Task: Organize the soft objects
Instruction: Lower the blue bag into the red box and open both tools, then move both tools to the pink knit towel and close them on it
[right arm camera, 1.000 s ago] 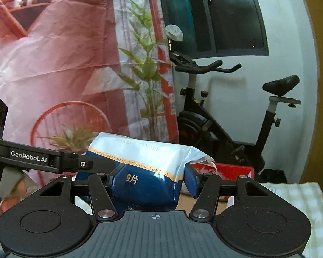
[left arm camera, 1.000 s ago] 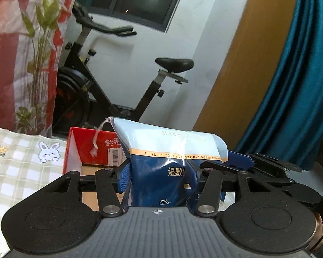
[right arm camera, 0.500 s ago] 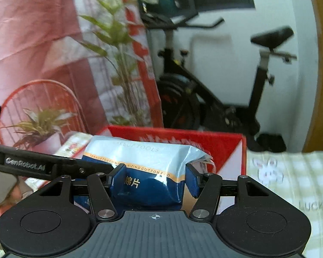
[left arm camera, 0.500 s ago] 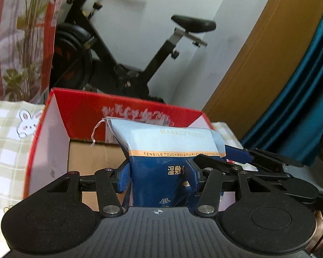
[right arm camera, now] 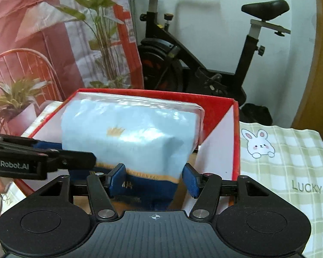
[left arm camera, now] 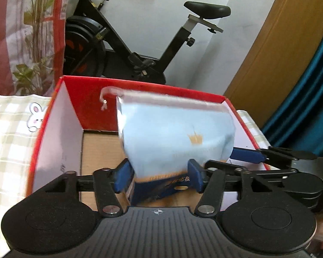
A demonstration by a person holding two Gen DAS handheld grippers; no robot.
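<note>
As left tool (left arm camera: 158, 177) opens — pack (left arm camera: 174, 142) over red box (left arm camera: 75, 103).

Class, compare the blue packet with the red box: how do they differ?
The packet is soft, shiny, pale and dark blue plastic; the box is stiff red card, white inside. The packet is sealed; the box is open-topped. The packet is smaller, sitting tilted within the box's walls.

Each wrist camera looks forward and downward along its fingers, close above the red box (left arm camera: 127, 86) (right arm camera: 217, 103); both views share the exercise bike (left arm camera: 140, 49) (right arm camera: 193, 60) behind.
</note>
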